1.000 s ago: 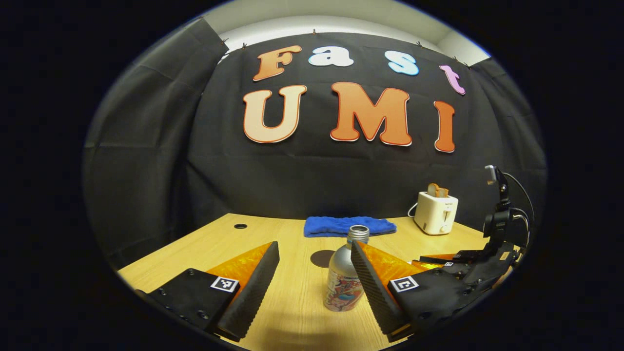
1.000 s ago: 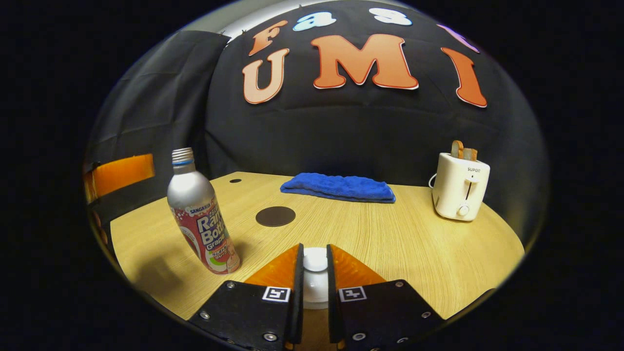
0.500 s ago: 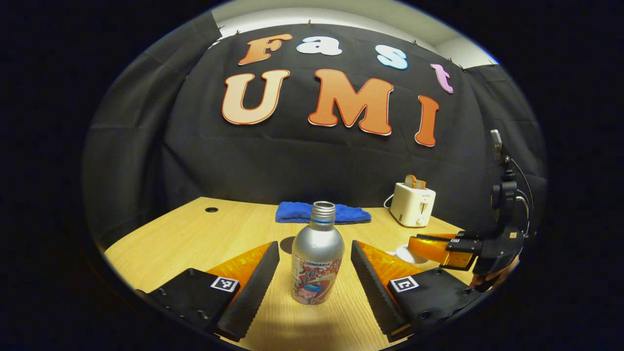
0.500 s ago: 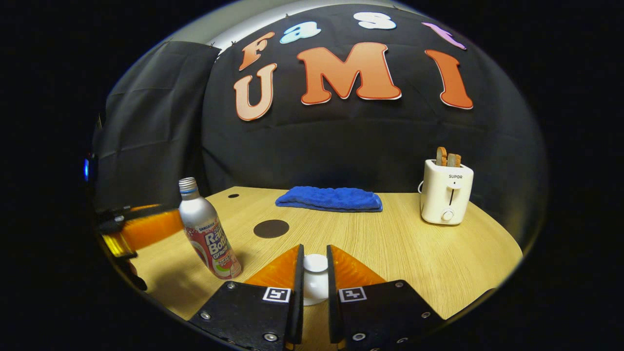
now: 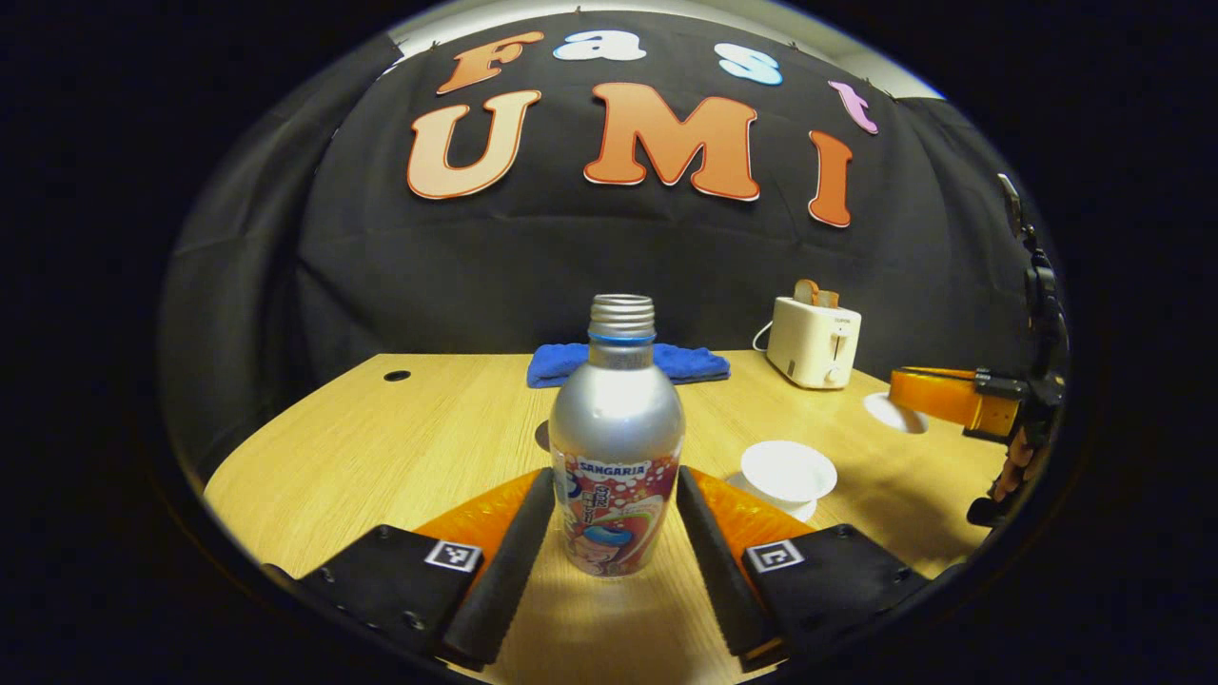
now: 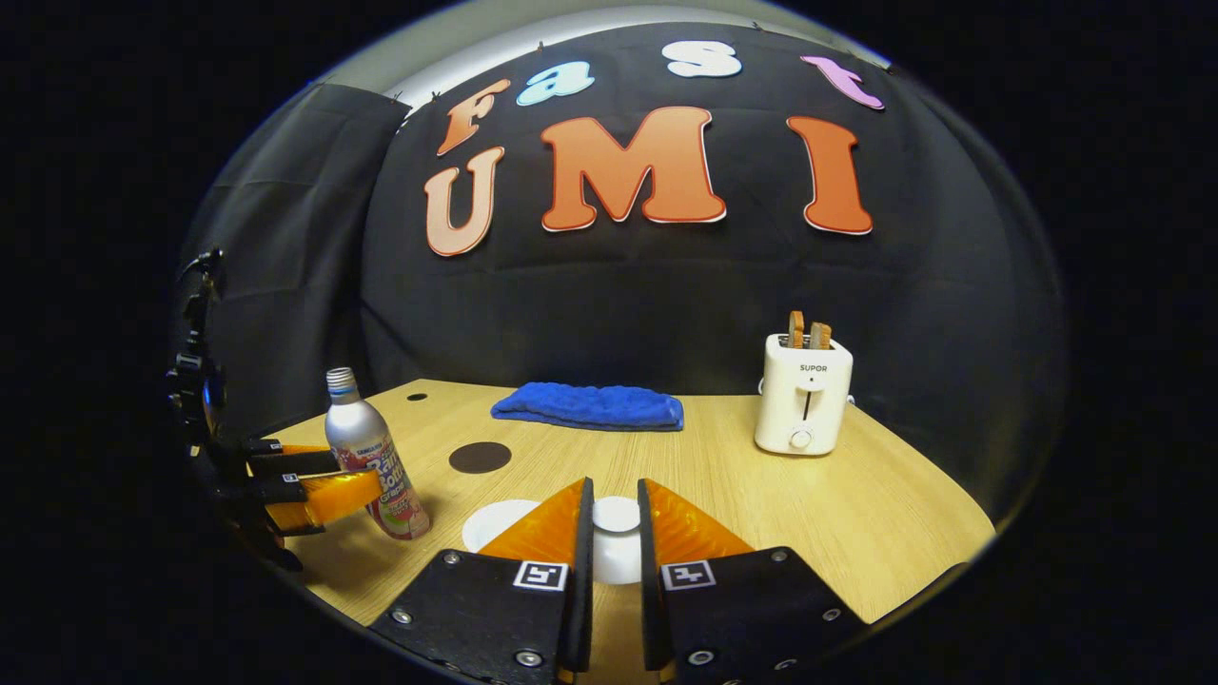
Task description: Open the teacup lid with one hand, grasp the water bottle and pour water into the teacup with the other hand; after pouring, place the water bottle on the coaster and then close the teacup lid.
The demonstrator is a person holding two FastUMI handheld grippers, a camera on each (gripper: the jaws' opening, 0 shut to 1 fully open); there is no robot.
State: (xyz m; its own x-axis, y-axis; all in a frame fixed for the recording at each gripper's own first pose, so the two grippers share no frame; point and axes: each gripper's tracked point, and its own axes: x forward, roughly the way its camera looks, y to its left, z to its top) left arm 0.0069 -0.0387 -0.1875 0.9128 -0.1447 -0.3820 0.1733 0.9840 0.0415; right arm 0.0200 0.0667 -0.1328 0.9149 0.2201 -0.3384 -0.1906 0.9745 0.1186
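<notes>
- Black cloth backs a wooden table (image 5: 419, 428) on which everything stands.
- At the far edge lie a blue towel (image 6: 590, 406) and, to its right, a white toaster (image 6: 802, 395) with toast in its slots.
- In the left gripper view, the left gripper (image 5: 614, 509) has its fingers closed in on both sides of the bottle (image 5: 617, 433), low on the label; the pads look to be touching it, and the bottle stands upright on the table.
- Just right of the bottle sits the open cup (image 5: 788, 471) on its saucer.
- A dark round coaster (image 6: 480, 458) lies on the table beyond the bottle, near the towel.
- In the right gripper view, the right gripper (image 6: 615, 518) is closed narrowly on the knob of the white lid (image 6: 617, 547), held above the table.
- From the left gripper view, the lid hangs right of the cup, well off it.
</notes>
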